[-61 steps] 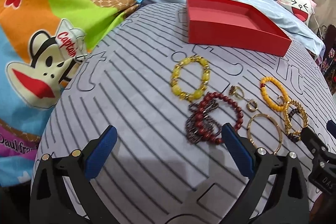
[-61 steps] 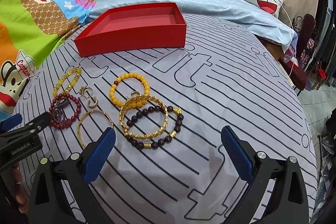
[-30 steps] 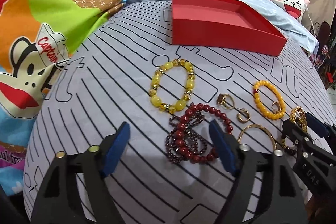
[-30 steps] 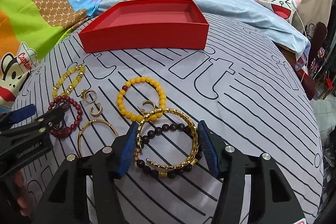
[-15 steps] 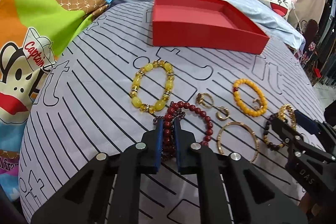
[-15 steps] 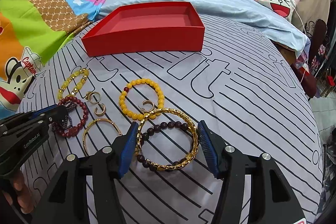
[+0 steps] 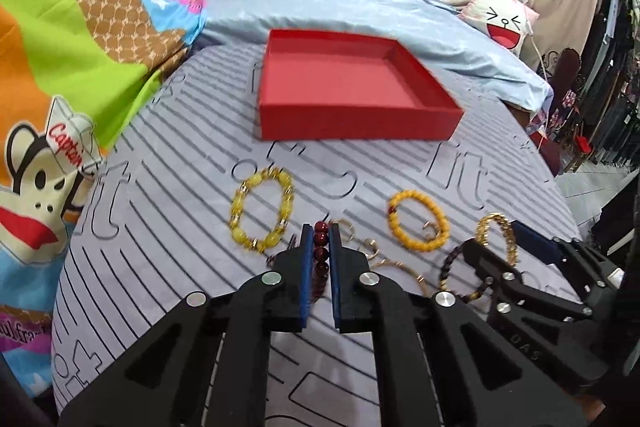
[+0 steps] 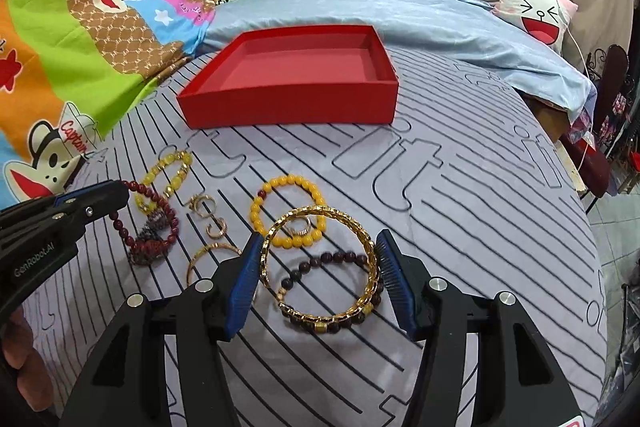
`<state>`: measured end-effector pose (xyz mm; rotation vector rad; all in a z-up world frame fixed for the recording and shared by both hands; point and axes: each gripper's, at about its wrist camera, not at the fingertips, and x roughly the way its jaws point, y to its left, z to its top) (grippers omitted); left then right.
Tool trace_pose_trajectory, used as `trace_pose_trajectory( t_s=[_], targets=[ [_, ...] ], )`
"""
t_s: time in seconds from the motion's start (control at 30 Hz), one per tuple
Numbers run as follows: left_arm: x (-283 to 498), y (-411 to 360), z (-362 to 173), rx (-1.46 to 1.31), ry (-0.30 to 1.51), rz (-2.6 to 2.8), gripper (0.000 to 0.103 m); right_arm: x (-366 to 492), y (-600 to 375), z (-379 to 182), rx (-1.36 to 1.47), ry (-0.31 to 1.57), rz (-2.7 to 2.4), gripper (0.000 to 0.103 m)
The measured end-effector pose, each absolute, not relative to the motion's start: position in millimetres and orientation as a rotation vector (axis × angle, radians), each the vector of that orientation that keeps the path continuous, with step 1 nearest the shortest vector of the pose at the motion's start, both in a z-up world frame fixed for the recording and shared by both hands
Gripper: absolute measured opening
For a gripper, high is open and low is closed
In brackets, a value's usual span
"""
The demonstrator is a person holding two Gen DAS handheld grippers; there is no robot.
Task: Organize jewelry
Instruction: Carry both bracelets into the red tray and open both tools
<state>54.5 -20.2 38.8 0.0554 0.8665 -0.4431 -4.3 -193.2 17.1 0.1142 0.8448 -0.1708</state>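
Observation:
My left gripper (image 7: 320, 235) is shut on the dark red bead bracelet (image 7: 321, 253), lifted slightly off the bed; it hangs from those jaws in the right wrist view (image 8: 150, 223). My right gripper (image 8: 318, 247) is shut on the gold chain bangle (image 8: 320, 263), with a dark brown bead bracelet (image 8: 332, 311) hanging with it. The open red box (image 7: 348, 87) sits further back, empty. On the striped sheet lie a pale yellow bead bracelet (image 7: 260, 215), an orange-yellow bead bracelet (image 7: 418, 225), gold earrings (image 8: 206, 213) and a thin gold bangle (image 8: 208, 255).
The striped grey sheet (image 8: 460, 187) covers the bed. A cartoon-print blanket (image 7: 60, 87) lies on the left, a light blue quilt (image 7: 360, 3) behind the box, a pink cat-face pillow (image 7: 504, 23) at the back right. The bed's edge drops off at right.
Both grippers moved in and closed: the left shut on the red bead bracelet, the right on the gold bangle. Both have since lifted their bracelets toward the box.

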Motion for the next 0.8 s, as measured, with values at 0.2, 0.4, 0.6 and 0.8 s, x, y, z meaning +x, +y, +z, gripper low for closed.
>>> trace_pose_trajectory(
  t_s=[0.2, 0.4, 0.6, 0.8],
  targets=[
    [86, -43, 70, 0.084, 0.810, -0.480, 0.007, 33, -204, 47, 0.059, 0.794, -0.130, 0.055],
    [157, -74, 96, 0.108, 0.724, -0.467, 0.007, 114, -229, 77, 0.055, 0.757, -0.128, 0.056],
    [234, -101, 97, 0.116, 0.712, -0.464, 0.007, 204, -246, 77, 0.039, 0.783, -0.146, 0.056],
    [286, -124, 74, 0.157, 0.736, -0.438, 0.008, 271, -268, 55, 0.074, 0.864, -0.153, 0.056]
  ],
)
